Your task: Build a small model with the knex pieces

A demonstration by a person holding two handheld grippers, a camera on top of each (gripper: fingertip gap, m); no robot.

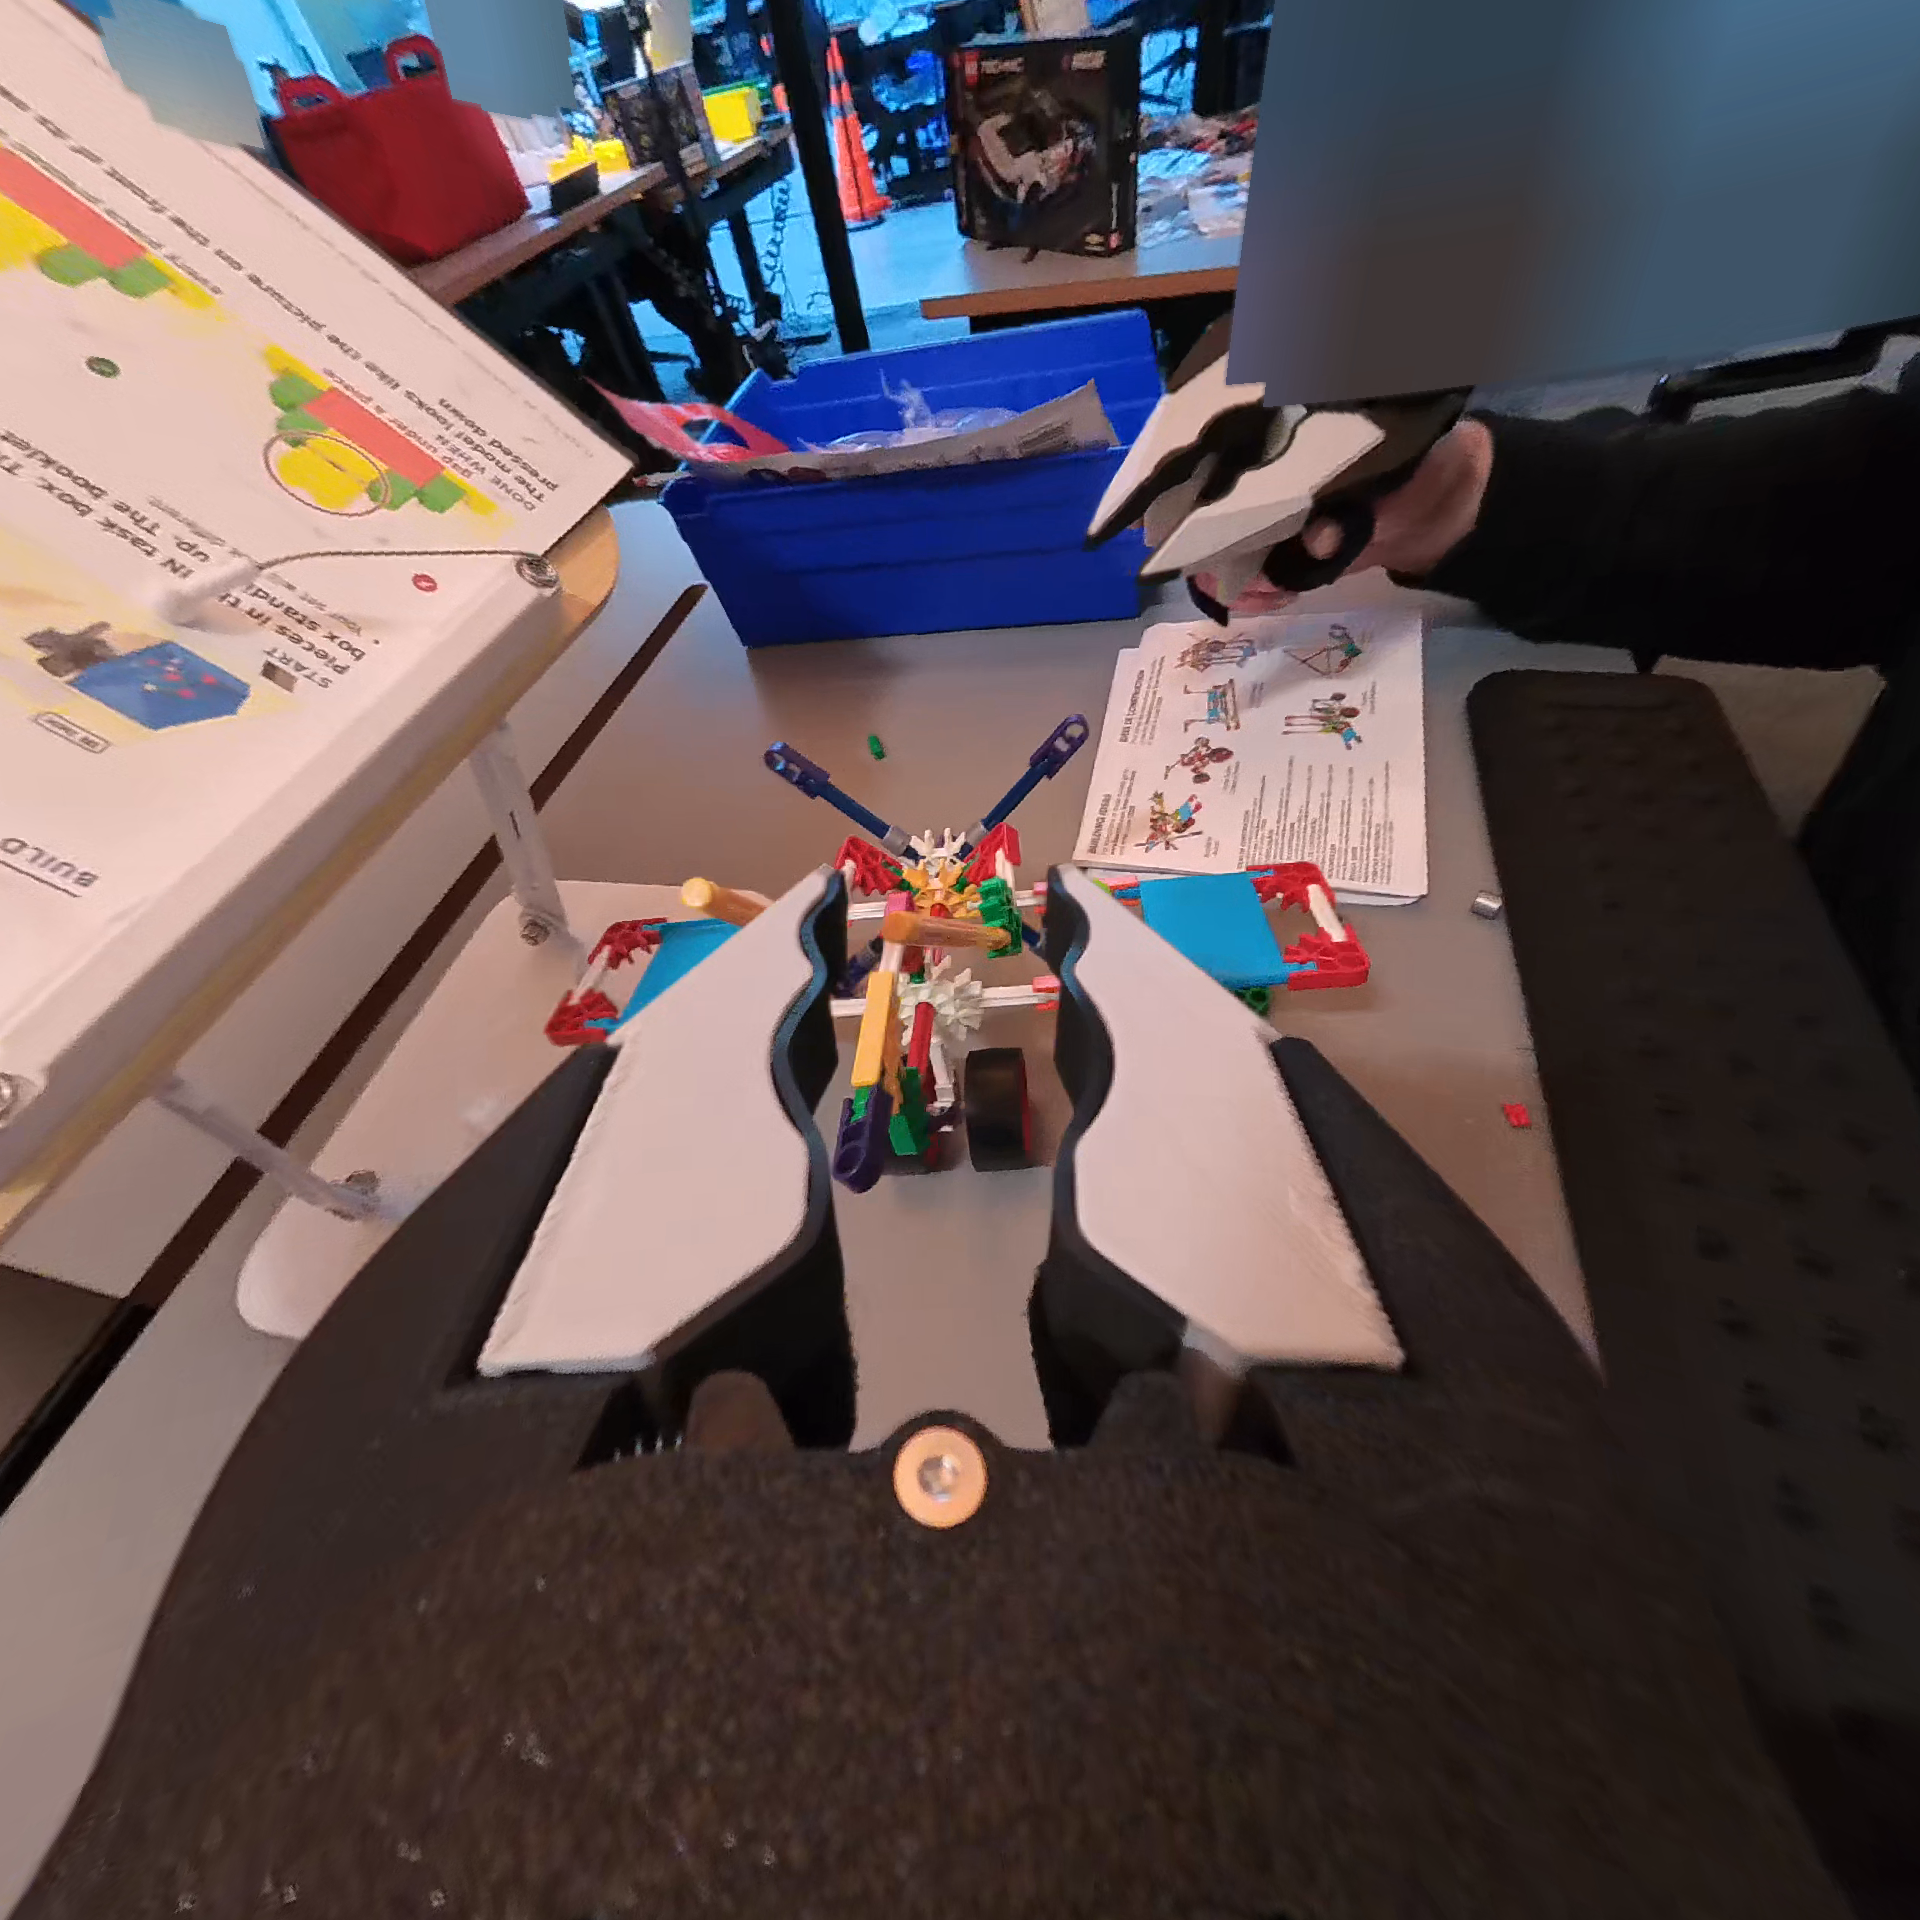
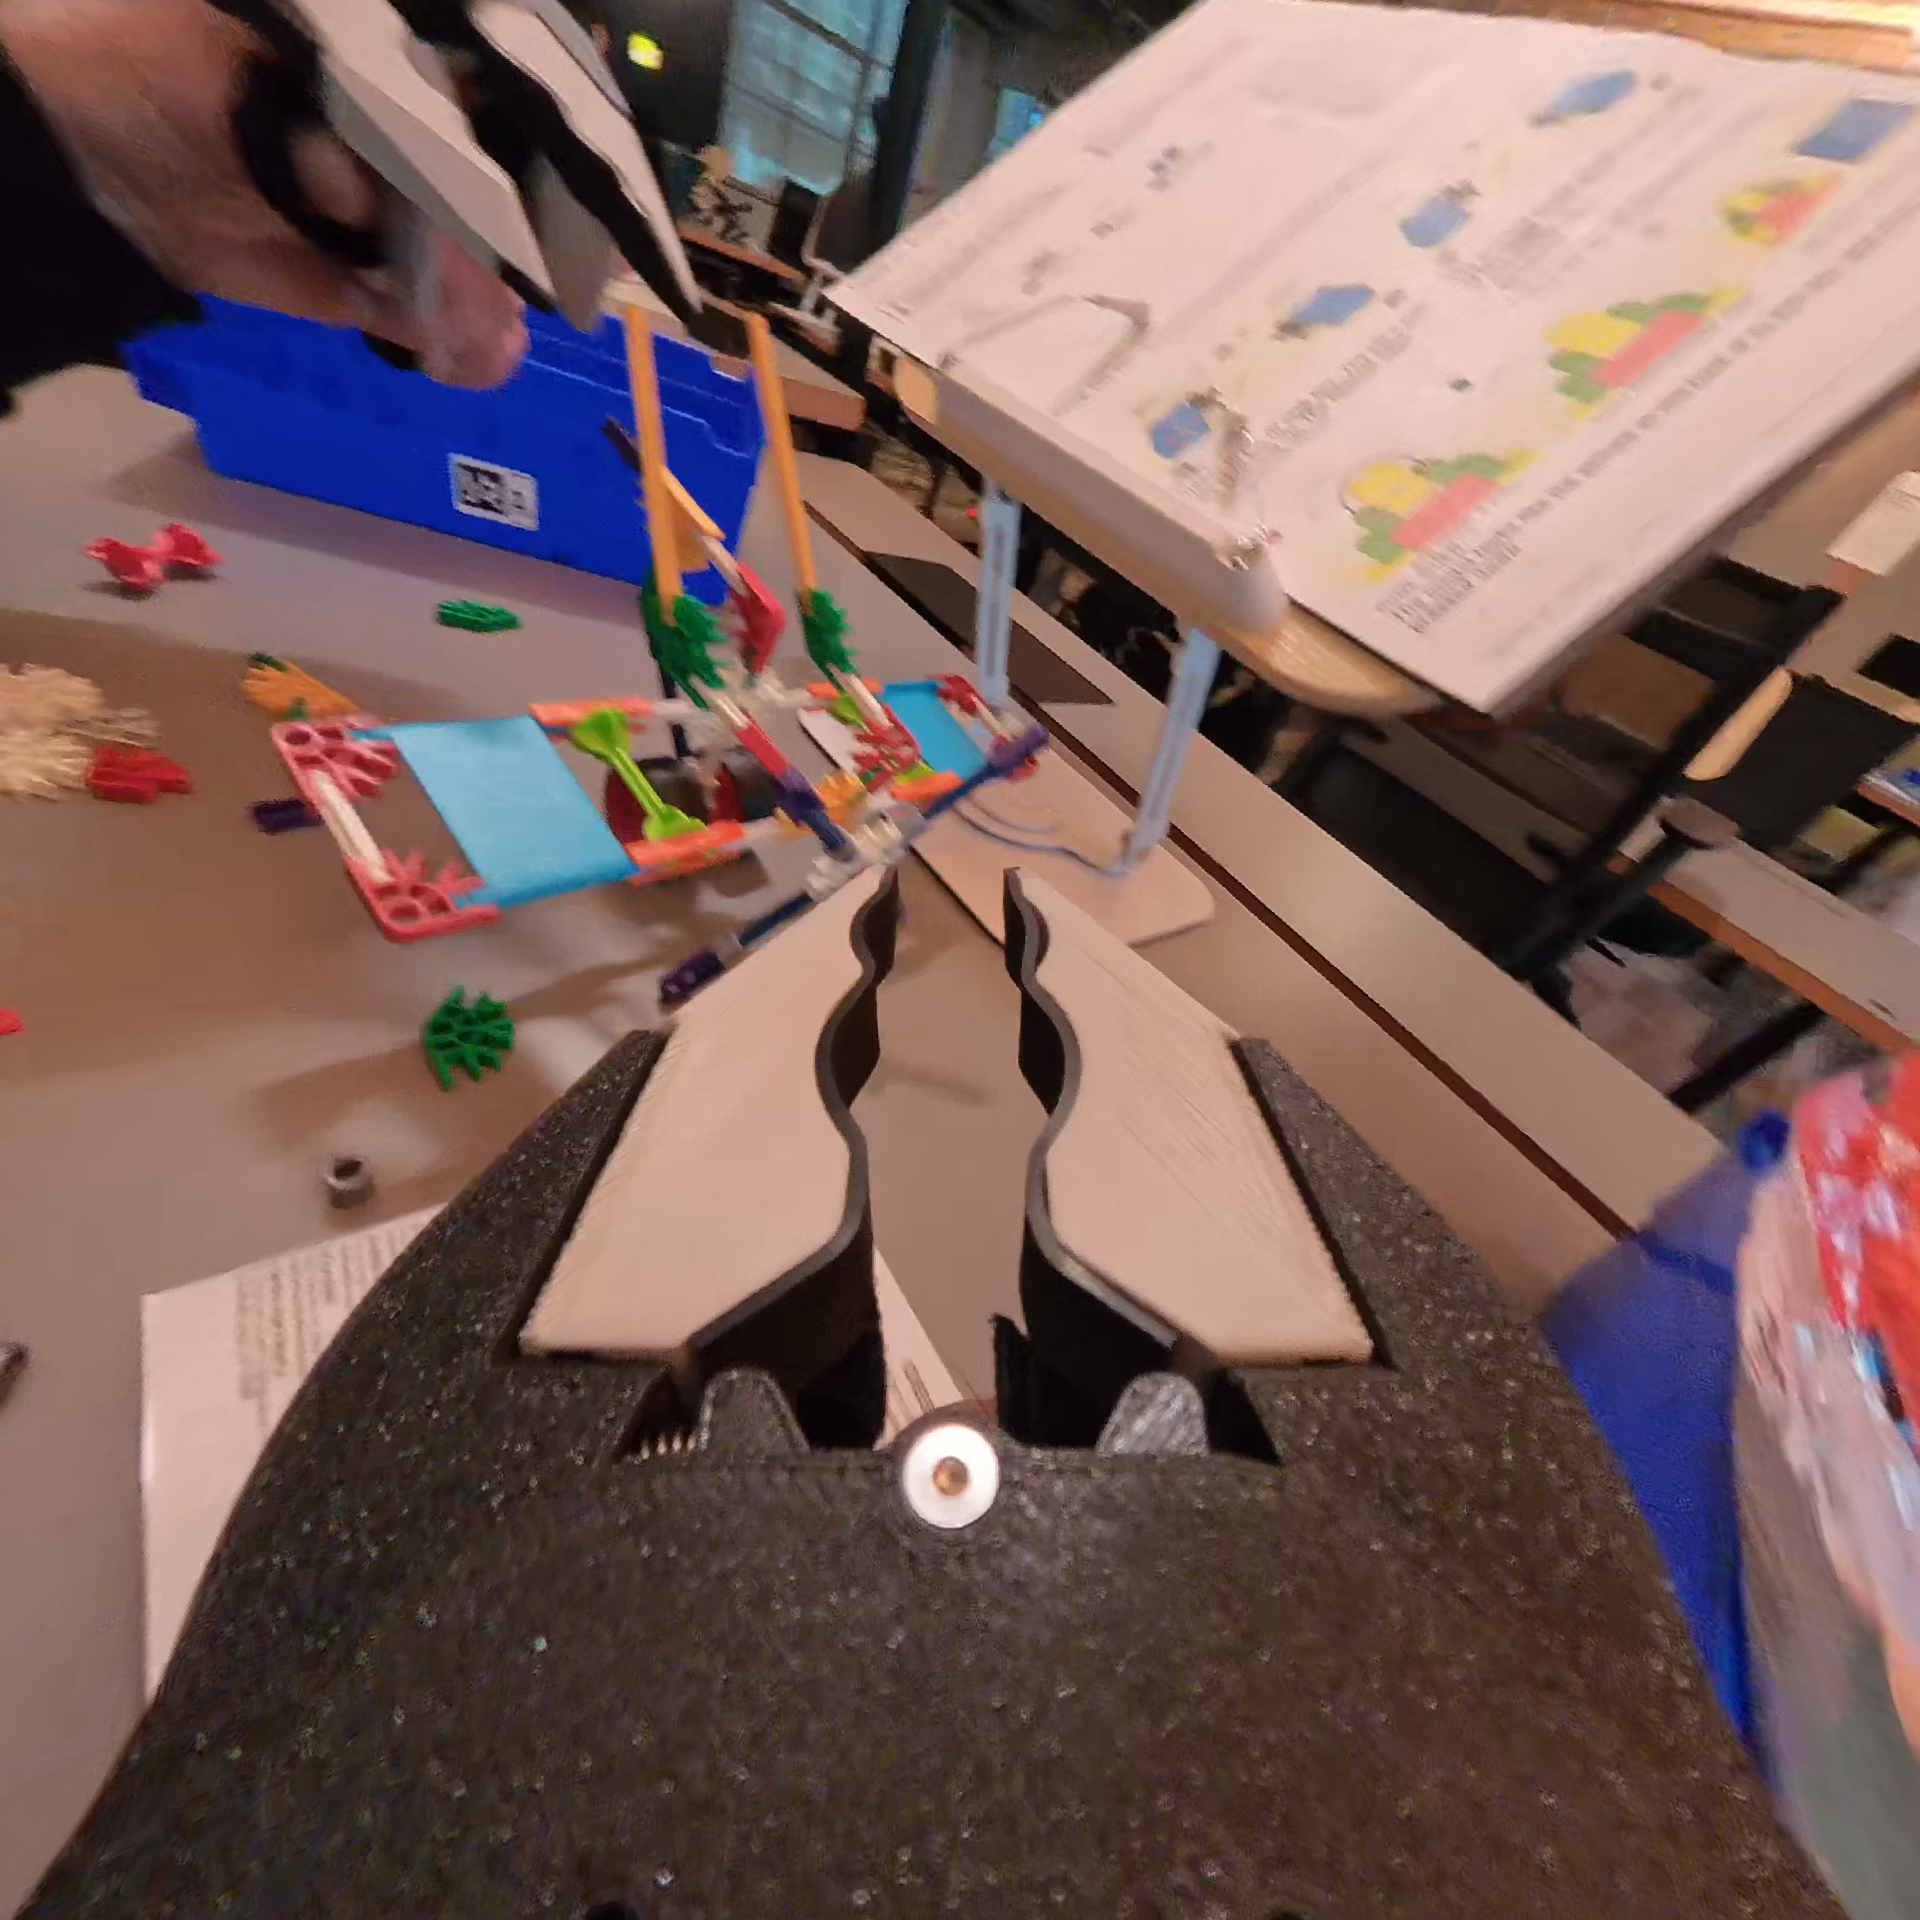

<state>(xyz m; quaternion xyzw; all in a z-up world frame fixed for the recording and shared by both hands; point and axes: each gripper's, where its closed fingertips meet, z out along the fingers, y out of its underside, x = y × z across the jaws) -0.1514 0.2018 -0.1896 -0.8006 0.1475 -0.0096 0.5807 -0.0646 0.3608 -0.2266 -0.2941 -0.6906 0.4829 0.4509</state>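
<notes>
The toy model (image 1: 935,966) of coloured rods and connectors sits on the grey table (image 1: 727,748), near the blue bin (image 1: 935,540) at its far edge. The left tongs (image 1: 940,904) hang over it, jaws apart and empty. The right tongs (image 2: 951,883), also apart and empty, sit just beside the model's blue rods.

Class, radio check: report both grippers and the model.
Left gripper open, above toy model. Right gripper open, empty, beside model. Instruction sheet and blue bin behind.
</notes>
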